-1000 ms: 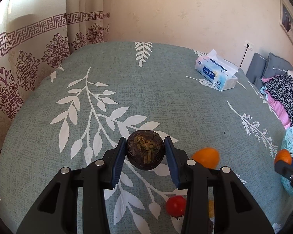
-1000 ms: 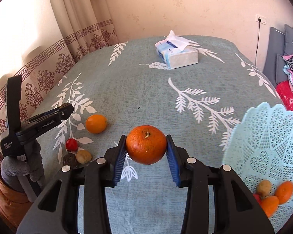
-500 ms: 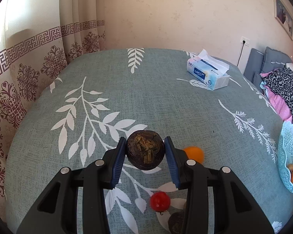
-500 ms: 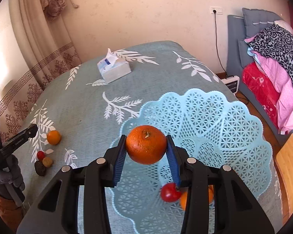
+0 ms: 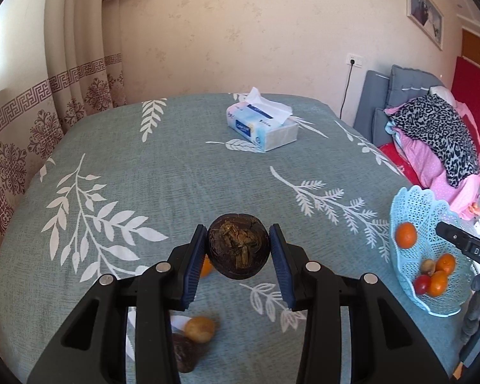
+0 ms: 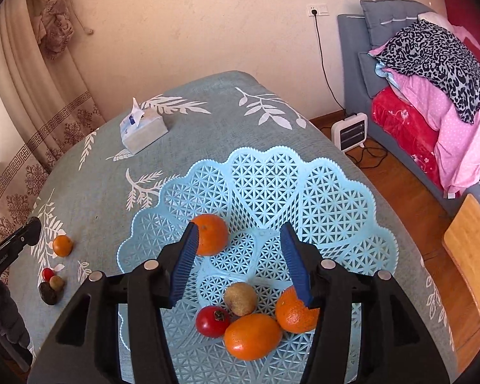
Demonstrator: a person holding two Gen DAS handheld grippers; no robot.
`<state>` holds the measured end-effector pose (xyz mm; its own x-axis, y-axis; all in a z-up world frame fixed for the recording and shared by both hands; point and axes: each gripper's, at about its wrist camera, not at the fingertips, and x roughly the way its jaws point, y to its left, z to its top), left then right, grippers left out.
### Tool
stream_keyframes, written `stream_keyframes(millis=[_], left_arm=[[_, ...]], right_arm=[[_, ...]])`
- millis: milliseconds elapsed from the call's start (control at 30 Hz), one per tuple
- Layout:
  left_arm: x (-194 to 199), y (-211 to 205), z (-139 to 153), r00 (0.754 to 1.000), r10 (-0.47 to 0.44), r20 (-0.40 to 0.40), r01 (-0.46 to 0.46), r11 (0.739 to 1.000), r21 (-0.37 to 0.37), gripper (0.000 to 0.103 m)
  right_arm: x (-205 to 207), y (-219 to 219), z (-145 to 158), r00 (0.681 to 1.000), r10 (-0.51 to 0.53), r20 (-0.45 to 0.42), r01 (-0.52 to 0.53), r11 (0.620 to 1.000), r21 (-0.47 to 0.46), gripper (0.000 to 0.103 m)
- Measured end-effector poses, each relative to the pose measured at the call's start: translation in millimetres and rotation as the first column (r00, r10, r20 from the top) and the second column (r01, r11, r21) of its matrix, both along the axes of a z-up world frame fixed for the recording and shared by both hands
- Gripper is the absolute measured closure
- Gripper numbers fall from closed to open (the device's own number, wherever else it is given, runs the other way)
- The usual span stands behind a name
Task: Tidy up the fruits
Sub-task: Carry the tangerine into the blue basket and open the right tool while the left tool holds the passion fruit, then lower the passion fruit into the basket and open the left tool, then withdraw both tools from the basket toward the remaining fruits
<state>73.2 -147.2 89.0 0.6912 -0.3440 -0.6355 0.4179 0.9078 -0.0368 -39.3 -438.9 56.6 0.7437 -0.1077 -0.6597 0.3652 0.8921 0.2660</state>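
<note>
My left gripper is shut on a dark brown round fruit and holds it above the green leaf-print table. My right gripper is open and empty above the light blue lattice basket. An orange lies on the basket's left inner wall beside my left finger. At the basket's bottom lie a red fruit, a brown fruit and two more oranges. On the table remain an orange, a red fruit, a tan fruit and a dark fruit.
A tissue box stands at the far side of the table. The basket sits at the table's right edge in the left wrist view. A bed with pink and leopard bedding and a small white heater lie beyond the right edge.
My right gripper opened and let go of the orange, which now rests on the basket's left wall. My left gripper swung right and rose with the dark fruit still held.
</note>
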Motion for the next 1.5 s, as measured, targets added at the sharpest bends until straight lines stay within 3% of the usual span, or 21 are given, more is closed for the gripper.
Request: stream_keyframes(millis=[133,300,567,833,900,967,1500], left_arm=[[-16,-31,3,0.997,-0.079,-0.005,0.079,0.997,-0.003,0.063],[-31,-75,-6,0.985,-0.17,-0.041,0.171,0.985,0.012,0.062],[-60,-126,-18,0.955,-0.288,-0.067,0.29,0.956,0.038,0.062],[-78,-151,-31,0.928,-0.359,-0.095,0.366,0.928,0.065,0.062],[-80,-152,-33,0.927,-0.362,-0.098,0.369,0.927,0.064,0.055],[-79,-150,-31,0.931,-0.353,-0.089,0.358,0.932,0.058,0.036],[-56,-105,-22,0.971,-0.228,-0.071,0.23,0.973,0.017,0.02]], right_arm=[[-3,-2,1,0.999,-0.042,0.021,0.043,0.998,-0.053,0.039],[-9,0,4,0.997,-0.067,0.041,0.072,0.988,-0.137,0.038],[-12,-7,2,0.996,-0.076,0.045,0.081,0.989,-0.125,0.038],[-16,-9,3,0.995,-0.078,0.056,0.084,0.99,-0.115,0.038],[-17,-10,4,0.995,-0.08,0.058,0.086,0.99,-0.113,0.037],[-17,-10,4,0.995,-0.08,0.058,0.086,0.99,-0.111,0.037],[-15,0,6,0.996,-0.056,0.065,0.063,0.992,-0.11,0.036]])
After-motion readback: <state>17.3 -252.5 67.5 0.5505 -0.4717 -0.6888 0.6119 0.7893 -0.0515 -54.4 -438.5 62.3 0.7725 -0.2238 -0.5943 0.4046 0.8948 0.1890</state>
